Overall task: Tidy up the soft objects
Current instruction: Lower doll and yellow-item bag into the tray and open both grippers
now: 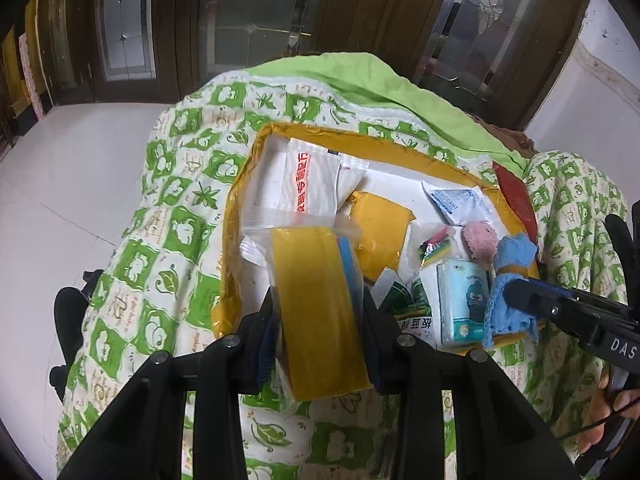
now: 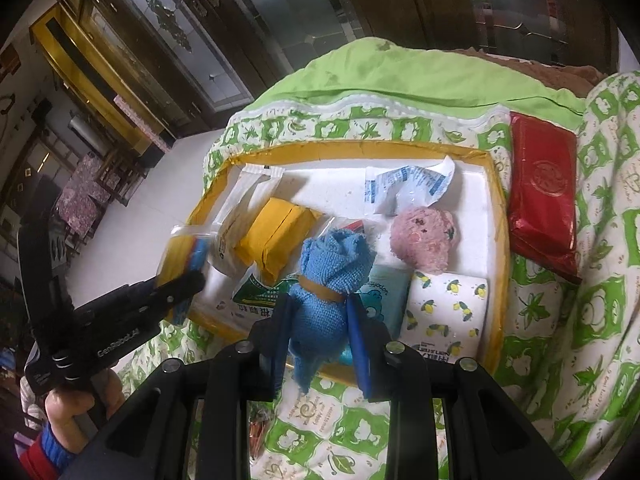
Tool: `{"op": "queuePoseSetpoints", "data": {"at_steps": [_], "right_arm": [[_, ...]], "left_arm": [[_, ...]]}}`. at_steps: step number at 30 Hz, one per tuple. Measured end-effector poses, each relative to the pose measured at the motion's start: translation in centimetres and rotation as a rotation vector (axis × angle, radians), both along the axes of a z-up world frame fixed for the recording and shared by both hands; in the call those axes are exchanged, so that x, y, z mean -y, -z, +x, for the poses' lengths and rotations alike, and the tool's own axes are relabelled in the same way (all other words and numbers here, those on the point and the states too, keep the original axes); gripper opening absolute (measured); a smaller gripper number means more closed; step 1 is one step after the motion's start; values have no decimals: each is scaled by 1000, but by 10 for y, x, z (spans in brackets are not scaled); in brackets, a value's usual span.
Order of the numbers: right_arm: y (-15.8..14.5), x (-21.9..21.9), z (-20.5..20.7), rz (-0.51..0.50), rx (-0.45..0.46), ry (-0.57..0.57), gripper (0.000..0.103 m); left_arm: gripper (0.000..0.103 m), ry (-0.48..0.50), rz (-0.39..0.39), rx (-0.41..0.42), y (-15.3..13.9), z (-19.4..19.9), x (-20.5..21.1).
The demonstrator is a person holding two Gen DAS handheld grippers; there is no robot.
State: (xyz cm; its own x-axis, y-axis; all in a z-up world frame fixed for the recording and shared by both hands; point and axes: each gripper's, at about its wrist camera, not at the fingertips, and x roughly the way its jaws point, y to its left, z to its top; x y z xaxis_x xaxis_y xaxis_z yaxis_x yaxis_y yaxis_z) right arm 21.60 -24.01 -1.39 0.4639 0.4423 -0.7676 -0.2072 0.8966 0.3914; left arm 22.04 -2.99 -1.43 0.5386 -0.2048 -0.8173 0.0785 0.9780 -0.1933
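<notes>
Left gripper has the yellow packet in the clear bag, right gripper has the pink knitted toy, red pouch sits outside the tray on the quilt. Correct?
Not quite: the right gripper is shut on the blue knitted toy, as the right wrist view shows. The pink knitted toy lies free in the tray. The left gripper does hold the yellow packet, and the red pouch lies outside the tray on the quilt.
</notes>
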Motion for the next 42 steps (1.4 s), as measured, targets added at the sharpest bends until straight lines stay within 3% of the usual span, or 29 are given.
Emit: {"op": "queuePoseSetpoints", "data": {"at_steps": [10, 18, 27, 36, 42], "right_arm": [[9, -24, 15, -35, -6, -54, 30], [33, -38, 23, -83, -69, -88, 30], [39, -50, 34, -115, -56, -89, 30], [47, -33, 69, -44, -54, 4, 30], [48, -40, 74, -32, -49, -15, 30]], "left_arm": [[36, -12, 36, -32, 20, 26, 1], [35, 20, 81, 15, 24, 21, 8], [35, 18, 82, 34, 24, 25, 10], [35, 19, 80, 40, 24, 25, 10], [35, 14, 91, 50, 26, 29, 15]]}}
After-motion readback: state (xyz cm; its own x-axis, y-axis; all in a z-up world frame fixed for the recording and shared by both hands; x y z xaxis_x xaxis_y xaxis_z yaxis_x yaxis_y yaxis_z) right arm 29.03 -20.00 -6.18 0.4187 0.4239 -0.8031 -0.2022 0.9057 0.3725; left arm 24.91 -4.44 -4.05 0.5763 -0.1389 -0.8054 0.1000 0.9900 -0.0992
